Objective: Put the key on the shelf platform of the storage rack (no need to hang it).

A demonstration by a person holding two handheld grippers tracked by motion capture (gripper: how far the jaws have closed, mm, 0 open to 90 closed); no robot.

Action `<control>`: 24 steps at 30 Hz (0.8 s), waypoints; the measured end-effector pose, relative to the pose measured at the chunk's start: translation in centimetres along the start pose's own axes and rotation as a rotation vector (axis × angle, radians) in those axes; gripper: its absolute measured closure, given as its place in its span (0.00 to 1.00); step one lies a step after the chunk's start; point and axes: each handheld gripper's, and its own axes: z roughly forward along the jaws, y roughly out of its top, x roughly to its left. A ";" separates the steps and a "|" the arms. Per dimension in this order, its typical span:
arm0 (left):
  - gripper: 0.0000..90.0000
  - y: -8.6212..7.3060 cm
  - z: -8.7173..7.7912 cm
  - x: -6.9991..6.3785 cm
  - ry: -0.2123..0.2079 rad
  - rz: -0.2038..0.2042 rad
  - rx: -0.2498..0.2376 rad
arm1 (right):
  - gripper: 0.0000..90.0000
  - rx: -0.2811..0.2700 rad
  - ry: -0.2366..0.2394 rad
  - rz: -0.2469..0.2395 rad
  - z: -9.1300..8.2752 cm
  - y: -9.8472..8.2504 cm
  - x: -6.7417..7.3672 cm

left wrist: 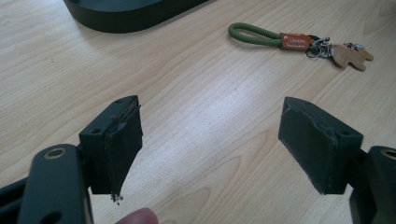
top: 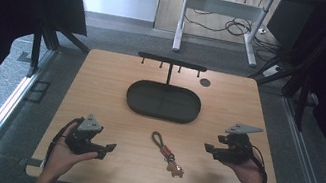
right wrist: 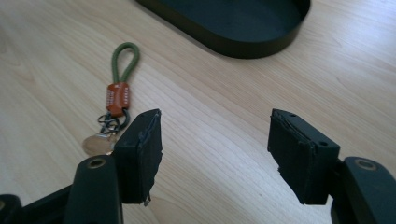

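While untouched between both tools: keychain (top: 168,153) with green cord loop and tan charm, flat on wooden table (top: 101,85), near front edge, well short of black oval tray (top: 163,101) and hook rack (top: 171,62) behind; pick-up judged not yet begun, nothing hung or placed; left gripper (left wrist: 210,140) spread wide, empty; right gripper (right wrist: 215,144) likewise spread, empty, keychain just beyond its jaws

In the right gripper view, the keychain's tan charm (right wrist: 95,143) sits partly hidden behind a black jaw, and the black tray (right wrist: 243,23) is cut off by the top edge.
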 end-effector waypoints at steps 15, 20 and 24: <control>0.24 0.0 0.4 -0.2 -0.008 0.002 0.010 | 0.43 0.080 0.032 -0.107 1.6 3.4 2.3; 0.24 0.0 0.5 -0.3 -0.016 0.005 0.011 | 0.44 0.093 0.050 -0.132 2.2 4.1 3.1; 0.24 0.0 0.4 -0.4 -0.017 0.007 0.008 | 0.46 0.098 0.053 -0.161 2.7 4.6 3.7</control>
